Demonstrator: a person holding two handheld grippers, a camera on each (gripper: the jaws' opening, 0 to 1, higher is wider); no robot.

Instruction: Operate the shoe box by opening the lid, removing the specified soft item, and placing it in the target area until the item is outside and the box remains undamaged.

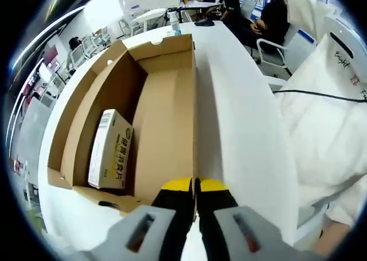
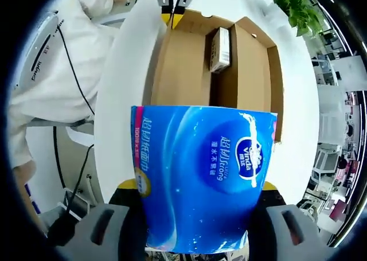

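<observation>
Tissue pack (image 2: 200, 178), blue and soft, clamped between right gripper (image 2: 198, 215) jaws, lifted clear above shoe box (image 1: 163, 106). Left gripper (image 1: 195, 195) pinched together on box wall, steadying it. Small carton (image 1: 110, 149) left inside on counter (image 1: 241, 117).

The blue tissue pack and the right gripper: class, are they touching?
Touching. The right gripper view shows the blue tissue pack wedged between the right gripper's jaws, above the cardboard box.
</observation>
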